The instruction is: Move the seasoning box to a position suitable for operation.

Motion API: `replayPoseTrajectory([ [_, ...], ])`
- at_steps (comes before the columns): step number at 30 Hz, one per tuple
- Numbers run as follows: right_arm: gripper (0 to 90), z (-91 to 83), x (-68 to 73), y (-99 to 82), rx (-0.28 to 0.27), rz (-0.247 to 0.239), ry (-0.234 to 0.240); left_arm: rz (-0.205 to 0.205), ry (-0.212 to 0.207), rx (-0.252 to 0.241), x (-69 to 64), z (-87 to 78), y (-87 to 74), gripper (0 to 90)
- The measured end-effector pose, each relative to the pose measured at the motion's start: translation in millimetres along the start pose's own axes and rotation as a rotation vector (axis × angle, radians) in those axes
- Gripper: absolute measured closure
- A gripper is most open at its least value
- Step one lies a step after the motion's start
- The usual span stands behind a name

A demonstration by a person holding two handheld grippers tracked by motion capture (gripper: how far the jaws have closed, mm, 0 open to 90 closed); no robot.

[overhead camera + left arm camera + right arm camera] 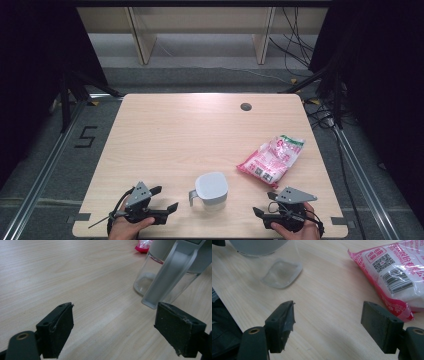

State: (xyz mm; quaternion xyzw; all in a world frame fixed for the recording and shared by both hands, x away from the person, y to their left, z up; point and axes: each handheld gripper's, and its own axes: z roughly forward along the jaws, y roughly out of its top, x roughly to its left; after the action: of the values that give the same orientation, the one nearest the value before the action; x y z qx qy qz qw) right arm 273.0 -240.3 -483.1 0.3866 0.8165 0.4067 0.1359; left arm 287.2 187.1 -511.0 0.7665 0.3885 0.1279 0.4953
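A clear jug with a grey lid and grey handle stands near the table's front edge, between my two grippers. In the left gripper view the jug is close ahead on the right, its handle just beyond the right jaw. A pink and white packet lies flat to the right of the jug; the right gripper view shows the packet ahead on the right and the jug's clear base ahead on the left. My left gripper and right gripper both rest low near the front edge, open, holding nothing.
The wooden table has a small round grommet hole near its far edge. Aluminium rails run along both sides on the floor, with cables at the far right and wooden shelving legs behind.
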Motion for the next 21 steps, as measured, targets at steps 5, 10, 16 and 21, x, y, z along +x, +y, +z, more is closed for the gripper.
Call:
replayPoseTrajectory([
  [5, 27.8, -0.6, -0.2, 0.1, -0.013, -0.019, -0.007, 0.016, -0.008, -0.007, -1.7, -1.9, 1.7, 14.7],
  [10, 27.4, -1.2, -0.9, 0.3, -0.023, -0.031, -0.019, 0.015, -0.018, -0.009, -6.2, -1.4, 2.0, 14.9],
  [16, 24.4, -0.9, -1.4, 0.7, -0.029, -0.041, -0.014, 0.036, -0.05, -0.024, -13.4, 0.2, 3.5, 17.3],
  [21, 24.4, -0.8, -1.9, 0.6, -0.035, -0.044, -0.021, 0.045, -0.057, -0.021, -16.0, 1.2, 4.2, 19.1],
])
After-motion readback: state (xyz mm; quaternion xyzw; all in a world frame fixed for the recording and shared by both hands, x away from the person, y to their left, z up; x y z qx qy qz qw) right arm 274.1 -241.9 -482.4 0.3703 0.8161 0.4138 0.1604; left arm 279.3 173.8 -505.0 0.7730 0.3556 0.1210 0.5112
